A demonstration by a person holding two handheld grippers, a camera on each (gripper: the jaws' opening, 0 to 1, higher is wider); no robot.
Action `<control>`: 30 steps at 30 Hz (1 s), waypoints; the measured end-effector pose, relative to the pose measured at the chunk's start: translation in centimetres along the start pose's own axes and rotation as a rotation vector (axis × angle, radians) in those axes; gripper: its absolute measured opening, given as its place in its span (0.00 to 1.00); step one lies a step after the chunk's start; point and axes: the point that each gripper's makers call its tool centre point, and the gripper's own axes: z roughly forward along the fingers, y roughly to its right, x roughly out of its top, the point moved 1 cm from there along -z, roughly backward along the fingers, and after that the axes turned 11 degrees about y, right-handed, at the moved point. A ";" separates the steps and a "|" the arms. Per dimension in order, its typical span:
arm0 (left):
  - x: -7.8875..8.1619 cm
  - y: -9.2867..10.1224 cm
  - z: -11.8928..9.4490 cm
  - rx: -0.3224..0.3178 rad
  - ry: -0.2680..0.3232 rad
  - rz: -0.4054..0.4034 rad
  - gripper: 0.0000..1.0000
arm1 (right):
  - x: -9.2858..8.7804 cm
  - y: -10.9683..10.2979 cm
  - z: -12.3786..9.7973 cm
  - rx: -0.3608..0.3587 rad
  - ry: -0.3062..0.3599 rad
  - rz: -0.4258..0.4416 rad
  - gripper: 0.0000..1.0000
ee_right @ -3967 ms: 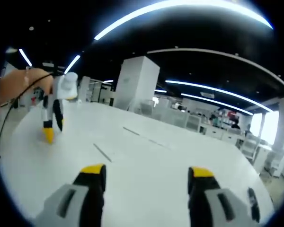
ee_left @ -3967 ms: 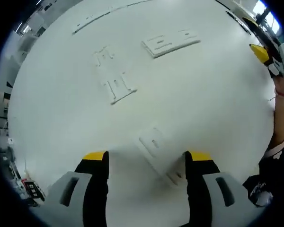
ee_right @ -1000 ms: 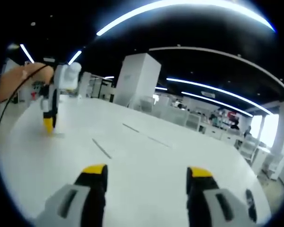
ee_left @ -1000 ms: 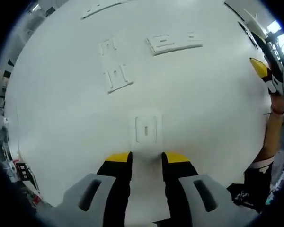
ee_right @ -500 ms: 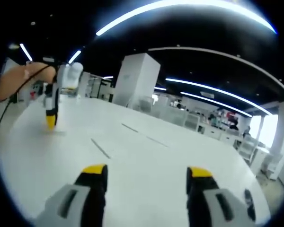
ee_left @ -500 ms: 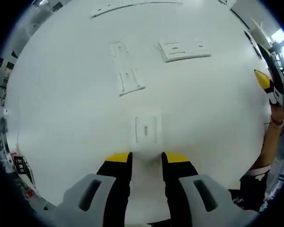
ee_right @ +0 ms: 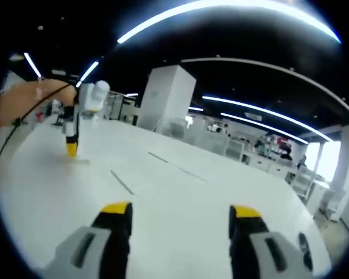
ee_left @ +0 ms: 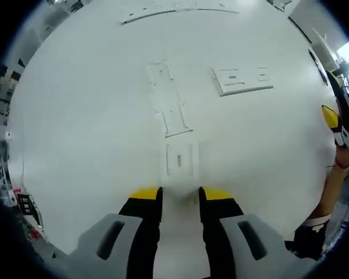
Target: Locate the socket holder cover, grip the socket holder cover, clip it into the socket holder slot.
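In the left gripper view my left gripper [ee_left: 180, 195] is shut on the near end of the socket holder cover [ee_left: 180, 160], a small flat white plate with a slot in its middle. It is held just over the white table [ee_left: 81, 133]. The long narrow white socket holder [ee_left: 170, 107] lies right beyond the cover's far edge, slanting up and left. My right gripper [ee_right: 180, 213] stands open with nothing between its jaws, above the table. It appears at the right edge of the left gripper view as a yellow tip [ee_left: 331, 118]. The left gripper [ee_right: 72, 145] hangs at the far left in the right gripper view.
A second white plate with cut-outs [ee_left: 242, 79] lies to the right of the holder, and a long thin strip [ee_left: 177, 10] near the far table edge. A person's arm [ee_left: 330, 186] reaches in at the right. Thin grooves [ee_right: 122, 182] cross the table top.
My left gripper closed on the cover about a second ago and has since carried it toward the long holder, which now lies just past its far edge. The right gripper stays open.
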 end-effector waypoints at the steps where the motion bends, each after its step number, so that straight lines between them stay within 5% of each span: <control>1: -0.2 0.1 0.0 -0.001 -0.001 0.005 0.26 | 0.0 0.0 0.0 0.000 0.000 -0.002 0.68; 30: -1.3 0.2 0.3 0.021 0.010 0.020 0.26 | 0.4 -0.1 0.0 -0.010 0.001 -0.003 0.68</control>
